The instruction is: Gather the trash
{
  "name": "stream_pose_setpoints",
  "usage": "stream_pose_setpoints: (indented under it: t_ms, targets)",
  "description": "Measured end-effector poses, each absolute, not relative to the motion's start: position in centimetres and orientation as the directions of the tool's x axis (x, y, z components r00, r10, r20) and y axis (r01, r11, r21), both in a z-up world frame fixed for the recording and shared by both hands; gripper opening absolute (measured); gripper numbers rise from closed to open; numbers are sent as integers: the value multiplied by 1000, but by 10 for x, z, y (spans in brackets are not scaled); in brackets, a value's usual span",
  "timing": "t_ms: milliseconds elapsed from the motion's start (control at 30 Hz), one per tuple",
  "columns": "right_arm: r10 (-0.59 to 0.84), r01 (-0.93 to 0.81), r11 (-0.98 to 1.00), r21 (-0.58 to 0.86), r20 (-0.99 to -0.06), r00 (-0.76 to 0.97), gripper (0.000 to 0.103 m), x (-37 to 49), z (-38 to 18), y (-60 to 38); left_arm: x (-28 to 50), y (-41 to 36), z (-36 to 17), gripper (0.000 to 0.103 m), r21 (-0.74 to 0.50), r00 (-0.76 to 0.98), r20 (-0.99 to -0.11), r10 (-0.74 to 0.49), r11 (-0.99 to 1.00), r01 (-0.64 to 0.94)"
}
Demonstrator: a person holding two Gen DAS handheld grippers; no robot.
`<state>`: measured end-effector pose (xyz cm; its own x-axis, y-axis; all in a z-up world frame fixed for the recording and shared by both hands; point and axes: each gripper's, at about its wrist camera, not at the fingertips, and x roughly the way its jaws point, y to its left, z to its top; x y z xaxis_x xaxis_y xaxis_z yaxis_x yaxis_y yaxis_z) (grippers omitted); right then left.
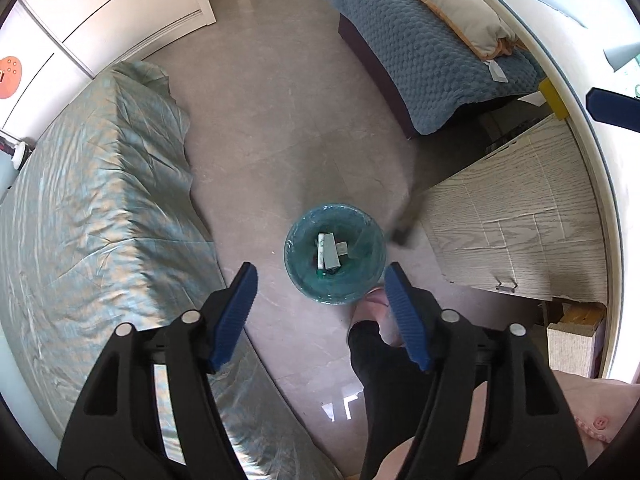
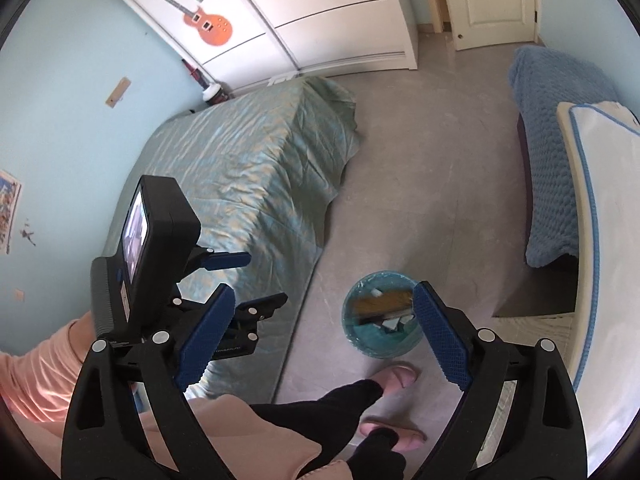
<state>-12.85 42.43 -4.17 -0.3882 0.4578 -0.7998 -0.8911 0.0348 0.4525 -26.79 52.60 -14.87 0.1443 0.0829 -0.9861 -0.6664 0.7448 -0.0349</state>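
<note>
Both claws hanging open above the bin.
I am holding the left claw (image 1: 320, 284) and right claw (image 2: 324, 332) empty; bin (image 1: 335, 254) sitting just ahead, catching a blurred falling item (image 2: 384, 304).

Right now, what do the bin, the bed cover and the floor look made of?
Bin: seemingly plastic, lined with a thin teal bag; the liner is translucent and crinkled.
Bed cover: satin-like fabric, shiny with sharp creases.
Floor: probably polished grey stone or ceramic tile, with faint joints and a window reflection.
</note>
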Motion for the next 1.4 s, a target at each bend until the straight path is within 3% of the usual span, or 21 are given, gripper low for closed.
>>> stream_pose_setpoints:
  t_ms: [867, 1400]
  targets:
    - [508, -889, 188, 417, -816, -276, 91, -94, -39, 375, -240, 496, -133, 85, 14, 162, -978, 131, 818, -574]
    - [529, -827, 423, 370, -842, -106, 92, -57, -40, 288, -168, 441, -108, 93, 54, 233, -964, 125, 956, -287]
